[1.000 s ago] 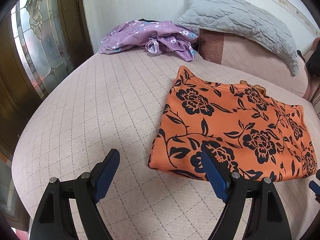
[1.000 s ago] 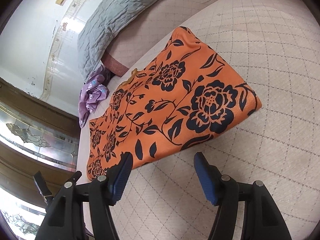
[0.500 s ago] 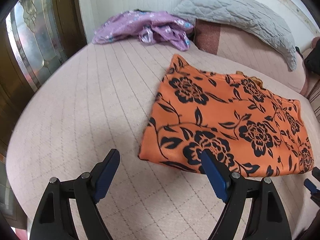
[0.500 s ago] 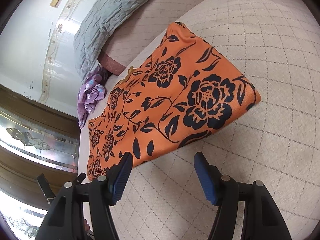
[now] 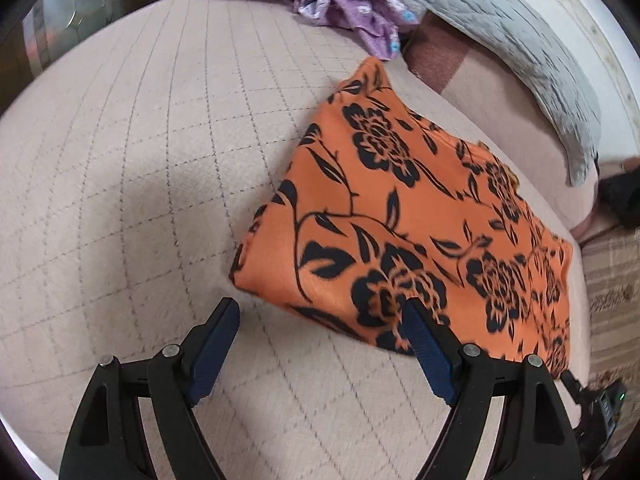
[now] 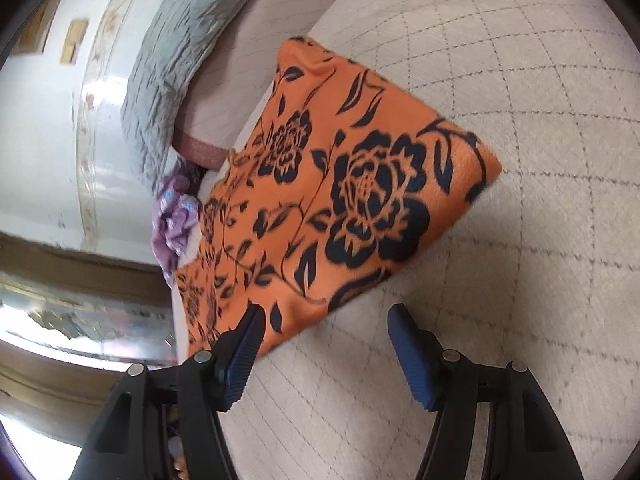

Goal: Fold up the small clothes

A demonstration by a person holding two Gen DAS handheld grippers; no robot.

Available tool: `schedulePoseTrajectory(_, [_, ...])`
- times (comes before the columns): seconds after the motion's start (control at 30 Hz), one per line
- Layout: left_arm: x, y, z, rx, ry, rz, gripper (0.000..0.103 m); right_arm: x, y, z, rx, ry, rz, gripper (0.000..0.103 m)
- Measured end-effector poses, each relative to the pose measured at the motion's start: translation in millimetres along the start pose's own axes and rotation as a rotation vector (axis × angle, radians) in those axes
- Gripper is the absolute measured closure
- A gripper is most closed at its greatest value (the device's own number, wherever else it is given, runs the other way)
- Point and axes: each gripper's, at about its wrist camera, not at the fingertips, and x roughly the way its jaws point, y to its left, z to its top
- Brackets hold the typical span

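Observation:
An orange garment with black flowers (image 5: 408, 216) lies folded flat on the quilted beige bed (image 5: 140, 168). My left gripper (image 5: 320, 312) hangs open just above its near left corner, and that corner's edge lies between the blue pads, untouched. In the right wrist view the same orange garment (image 6: 340, 200) stretches away, and my right gripper (image 6: 324, 316) is open over its near edge at the right corner. Nothing is gripped by either one.
A crumpled purple floral garment (image 5: 344, 0) lies at the far end of the bed. A grey quilted pillow (image 5: 512, 40) leans on the wall behind it. A glass door (image 5: 52, 20) stands to the left. The right gripper's body (image 5: 600, 400) shows at the lower right.
Both grippers have sunk and tilted toward the orange garment, which now sits closer and larger; its near corners have come between the open fingers. The cloth itself has not moved.

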Motion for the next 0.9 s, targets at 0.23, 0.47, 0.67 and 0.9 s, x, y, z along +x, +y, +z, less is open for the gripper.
schedulePoseTrajectory(0.23, [11, 14, 25, -0.134, -0.080, -0.072, 0.020, 5, -19, 25, 0.120, -0.064, 0.080, 0.036])
schedulePoseTrajectory(0.47, [18, 15, 35, -0.145, -0.142, -0.032, 0.062, 22, -6, 40, 0.072, -0.138, 0.060, 0.036])
schedulePoseTrajectory(0.67, [25, 9, 39, -0.119, -0.145, -0.038, 0.078, 40, 9, 41, -0.053, -0.163, -0.081, 0.076])
schedulePoseTrajectory(0.9, [13, 3, 46, -0.097, -0.168, -0.068, 0.082, 29, 30, 32, -0.187, -0.245, -0.128, 0.086])
